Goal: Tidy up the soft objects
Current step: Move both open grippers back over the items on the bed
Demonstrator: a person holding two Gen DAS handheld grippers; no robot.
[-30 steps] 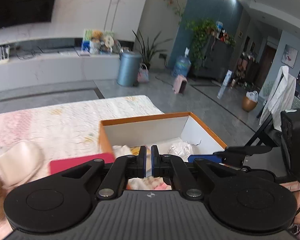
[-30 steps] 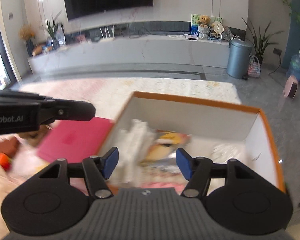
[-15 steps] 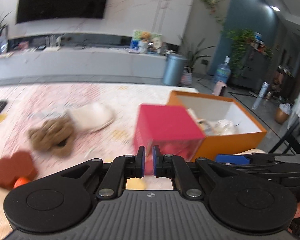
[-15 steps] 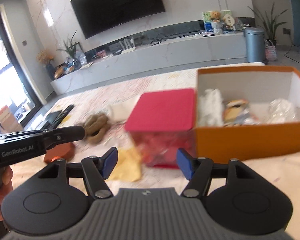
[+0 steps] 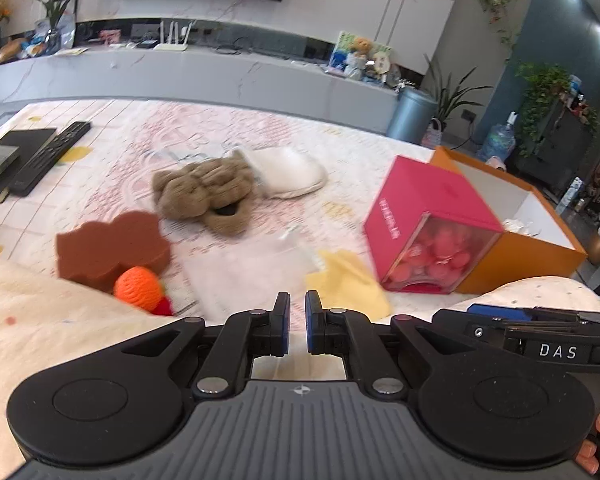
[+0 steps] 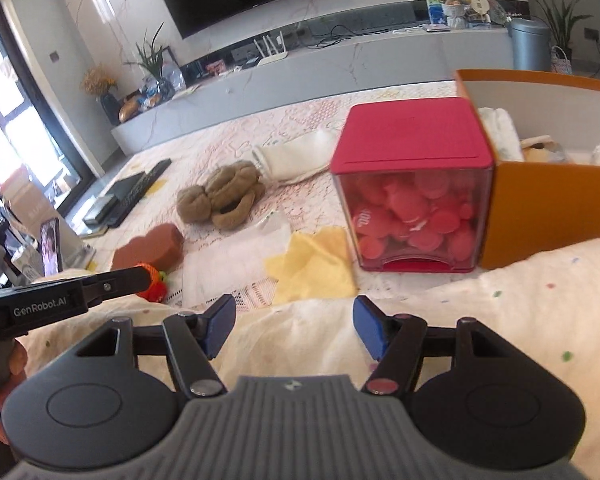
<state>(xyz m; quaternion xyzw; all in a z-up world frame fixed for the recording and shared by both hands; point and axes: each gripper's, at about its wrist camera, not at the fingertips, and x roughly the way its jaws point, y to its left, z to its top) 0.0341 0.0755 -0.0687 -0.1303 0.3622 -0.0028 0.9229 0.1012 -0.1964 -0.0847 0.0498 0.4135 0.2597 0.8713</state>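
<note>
looking down the left wrist view: left gripper (image 5: 297, 322) has its jaws nearly together, only a thin gap, nothing between them. brown plush toy (image 5: 204, 194) at 11 o'clock from the fingertips on the patterned bedspread (image 5: 172, 132), white slipper (image 5: 286, 172) touching it on its right. brown sponge block (image 5: 112, 246) at 10 o'clock, orange knitted toy (image 5: 138, 284) touching its near edge. yellow cloth (image 5: 348, 282) at 1 o'clock, just beside the red-lidded clear box (image 5: 432, 232), which is tilted and leans against the orange storage box (image 5: 520, 256) at 2 o'clock. remote control (image 5: 50, 156) far left.

right wrist view: right gripper (image 6: 294, 328) jaws stand wide apart, empty, over a cream dotted blanket (image 6: 500, 312). yellow cloth at 12 o'clock, red-lidded box at 1 o'clock touching the orange box at 2 o'clock. plush toy, slipper at 11 o'clock, sponge block at 10 o'clock.
</note>
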